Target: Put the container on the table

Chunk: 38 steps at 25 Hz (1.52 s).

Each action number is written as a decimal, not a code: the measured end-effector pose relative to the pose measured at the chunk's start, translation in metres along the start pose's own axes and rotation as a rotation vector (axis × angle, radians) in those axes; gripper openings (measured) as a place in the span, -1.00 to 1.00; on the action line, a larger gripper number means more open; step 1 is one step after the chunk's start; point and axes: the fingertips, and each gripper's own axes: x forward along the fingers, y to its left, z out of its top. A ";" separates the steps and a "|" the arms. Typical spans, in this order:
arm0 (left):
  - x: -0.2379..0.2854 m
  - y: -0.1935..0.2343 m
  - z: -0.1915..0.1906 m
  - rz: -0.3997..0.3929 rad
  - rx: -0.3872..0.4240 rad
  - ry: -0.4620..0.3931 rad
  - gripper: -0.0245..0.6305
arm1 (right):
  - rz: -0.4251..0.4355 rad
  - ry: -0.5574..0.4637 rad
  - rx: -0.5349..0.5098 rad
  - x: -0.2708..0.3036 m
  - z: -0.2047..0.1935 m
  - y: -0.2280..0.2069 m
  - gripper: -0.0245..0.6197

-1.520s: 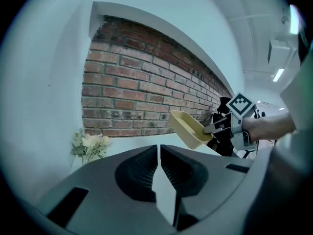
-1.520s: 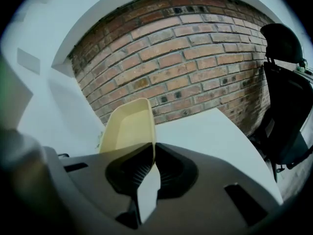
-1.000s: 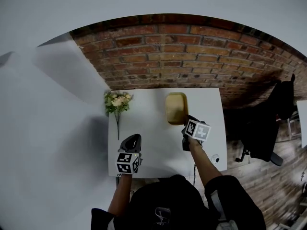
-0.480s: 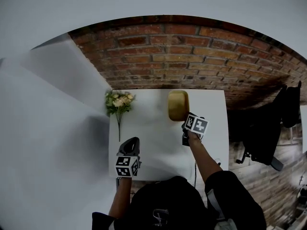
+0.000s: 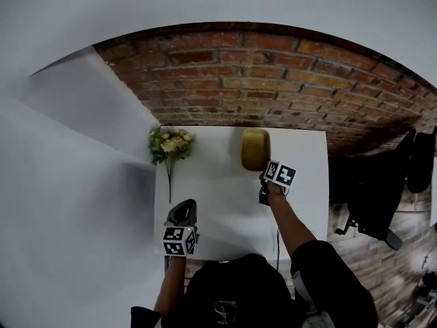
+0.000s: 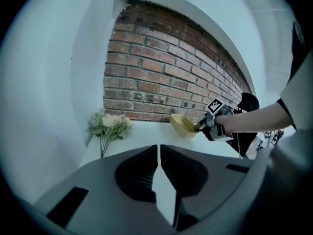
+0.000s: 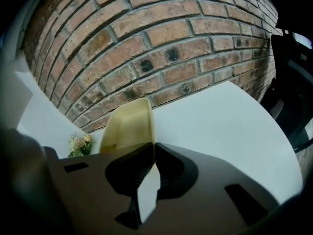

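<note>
The yellow container (image 5: pixel 255 149) is over the far part of the white table (image 5: pixel 218 200), near the brick wall. My right gripper (image 5: pixel 264 181) is shut on its near rim. In the left gripper view the container (image 6: pixel 184 126) hangs tilted above the tabletop, held by the right gripper (image 6: pixel 200 127). In the right gripper view the container (image 7: pixel 128 126) rises just ahead of the shut right gripper (image 7: pixel 154 150). My left gripper (image 5: pixel 184 210) rests low over the table's near left part. Its jaws are shut with nothing between them (image 6: pixel 159 150).
A bunch of pale flowers (image 5: pixel 168 145) lies at the table's far left corner, also in the left gripper view (image 6: pixel 108 126). A brick wall (image 5: pixel 273 74) runs behind the table. A dark chair (image 5: pixel 382 190) stands to the right, off the table.
The right gripper has carried the container a little farther toward the wall and tipped it more. The left gripper has stayed where it was.
</note>
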 end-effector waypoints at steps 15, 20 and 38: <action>0.015 0.004 -0.012 0.012 -0.028 0.045 -0.84 | -0.036 0.049 -0.033 0.034 -0.004 -0.003 -0.81; 0.019 0.007 -0.011 0.014 -0.029 0.051 -0.84 | -0.041 0.067 -0.037 0.040 -0.006 -0.005 -0.81; 0.021 0.004 -0.011 -0.010 -0.018 0.046 -0.84 | 0.014 0.028 -0.041 0.033 -0.004 0.003 -0.62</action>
